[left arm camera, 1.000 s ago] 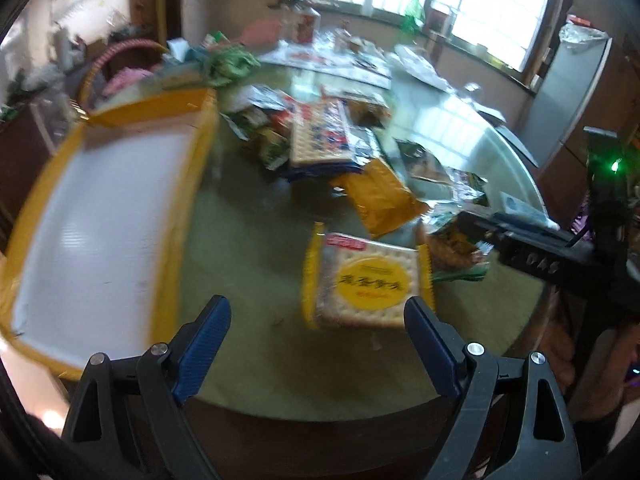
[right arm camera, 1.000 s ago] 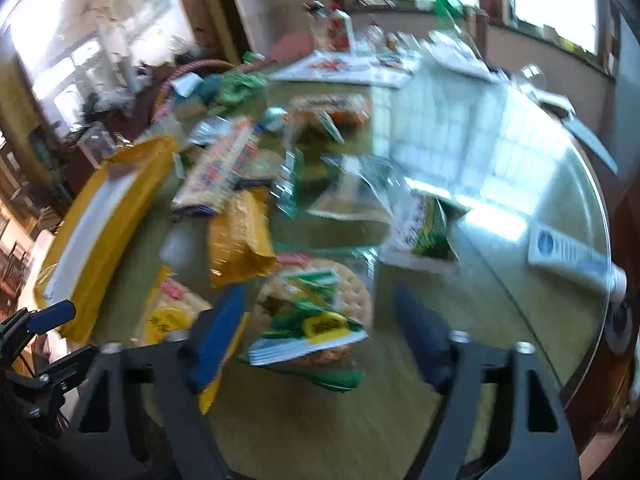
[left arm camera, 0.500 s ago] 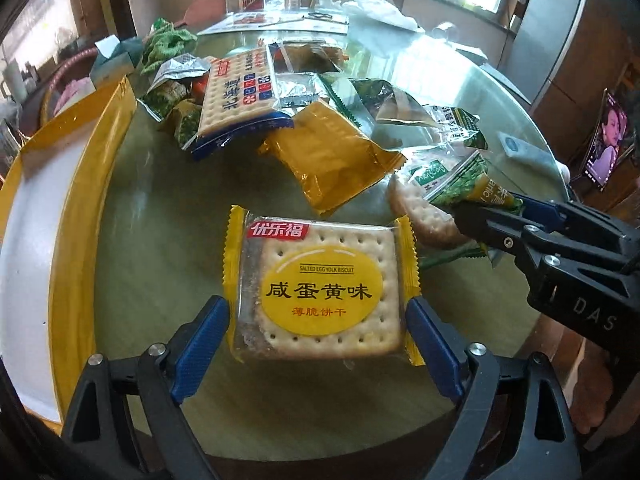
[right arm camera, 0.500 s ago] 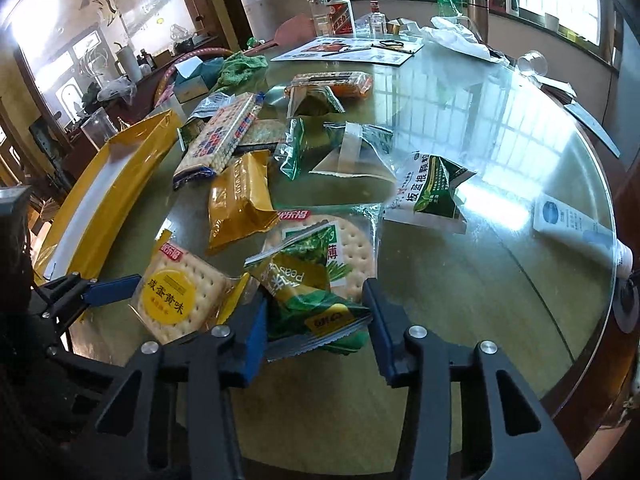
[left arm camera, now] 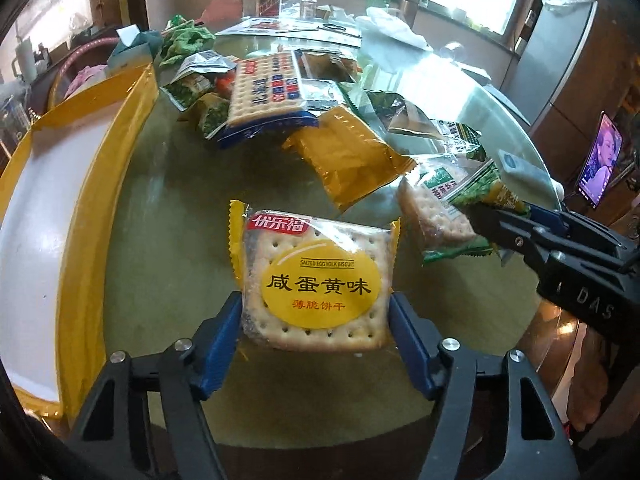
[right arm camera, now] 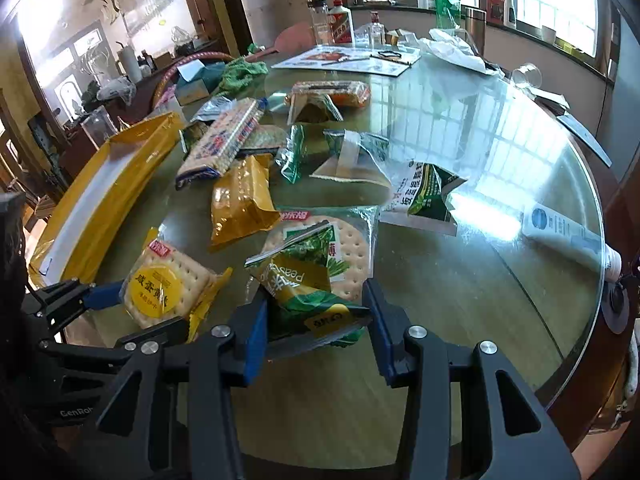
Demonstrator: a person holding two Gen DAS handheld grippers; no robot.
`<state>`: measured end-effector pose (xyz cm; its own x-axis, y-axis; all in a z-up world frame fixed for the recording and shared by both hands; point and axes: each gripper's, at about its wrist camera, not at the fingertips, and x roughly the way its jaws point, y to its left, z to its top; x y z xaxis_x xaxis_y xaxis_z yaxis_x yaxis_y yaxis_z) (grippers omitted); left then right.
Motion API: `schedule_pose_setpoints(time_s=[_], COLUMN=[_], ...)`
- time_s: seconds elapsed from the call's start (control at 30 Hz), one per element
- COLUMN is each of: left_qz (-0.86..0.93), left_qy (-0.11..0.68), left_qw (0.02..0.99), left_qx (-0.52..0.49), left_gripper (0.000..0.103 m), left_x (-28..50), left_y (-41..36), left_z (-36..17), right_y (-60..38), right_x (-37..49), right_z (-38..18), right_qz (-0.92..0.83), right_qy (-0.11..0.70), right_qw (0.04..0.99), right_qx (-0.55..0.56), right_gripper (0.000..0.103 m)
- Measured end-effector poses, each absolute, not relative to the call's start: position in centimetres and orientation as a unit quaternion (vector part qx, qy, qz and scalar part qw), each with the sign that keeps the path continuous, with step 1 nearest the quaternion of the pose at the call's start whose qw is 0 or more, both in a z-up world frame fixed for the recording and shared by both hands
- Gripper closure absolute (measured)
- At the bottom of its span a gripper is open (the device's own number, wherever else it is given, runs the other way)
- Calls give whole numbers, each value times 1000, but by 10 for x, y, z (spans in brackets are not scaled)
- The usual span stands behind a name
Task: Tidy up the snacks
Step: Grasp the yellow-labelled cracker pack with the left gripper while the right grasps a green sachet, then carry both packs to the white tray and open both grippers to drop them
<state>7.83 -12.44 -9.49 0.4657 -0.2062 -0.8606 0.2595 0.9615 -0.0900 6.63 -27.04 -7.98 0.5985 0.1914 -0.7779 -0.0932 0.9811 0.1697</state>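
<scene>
My left gripper point(left arm camera: 316, 336) is shut on a yellow salted egg yolk biscuit pack point(left arm camera: 318, 280), tilted up off the round glass table point(left arm camera: 168, 208); the pack also shows in the right wrist view point(right arm camera: 164, 284). My right gripper point(right arm camera: 316, 336) is shut on a green pea snack bag point(right arm camera: 304, 296), which lies over a round cracker pack point(right arm camera: 352, 252). The right gripper appears in the left wrist view point(left arm camera: 532, 228) at the right, holding the green bag point(left arm camera: 484, 192).
A yellow-rimmed white box point(left arm camera: 48, 208) lies on the left. Several snack packs crowd the middle: a blue-edged cracker pack point(left arm camera: 266, 92), a plain yellow pack point(left arm camera: 348, 156), green bags point(right arm camera: 428, 192). Bottles point(right arm camera: 340, 24) and papers stand at the back. A white tube point(right arm camera: 568, 232) lies right.
My left gripper has closed on the egg yolk biscuit pack and tipped it up. My right gripper has closed on the green pea bag.
</scene>
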Motion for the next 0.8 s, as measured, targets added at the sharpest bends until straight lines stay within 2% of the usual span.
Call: schedule_pose_setpoints(time_s=[0.5, 0.8], left_qz=[-106, -71], left_qy=[447, 397], left_qw=[888, 912], left_qx=[10, -76], left_gripper=[33, 33], left_x=[44, 33], left_y=[-95, -10], left_z=[-53, 1], right_y=[-254, -202], right_x=[53, 48], right_z=[-54, -23], right_qz=[103, 170], right_qy=[406, 371], right_qw=[905, 910], right_qx=[79, 72], right_gripper=[57, 57])
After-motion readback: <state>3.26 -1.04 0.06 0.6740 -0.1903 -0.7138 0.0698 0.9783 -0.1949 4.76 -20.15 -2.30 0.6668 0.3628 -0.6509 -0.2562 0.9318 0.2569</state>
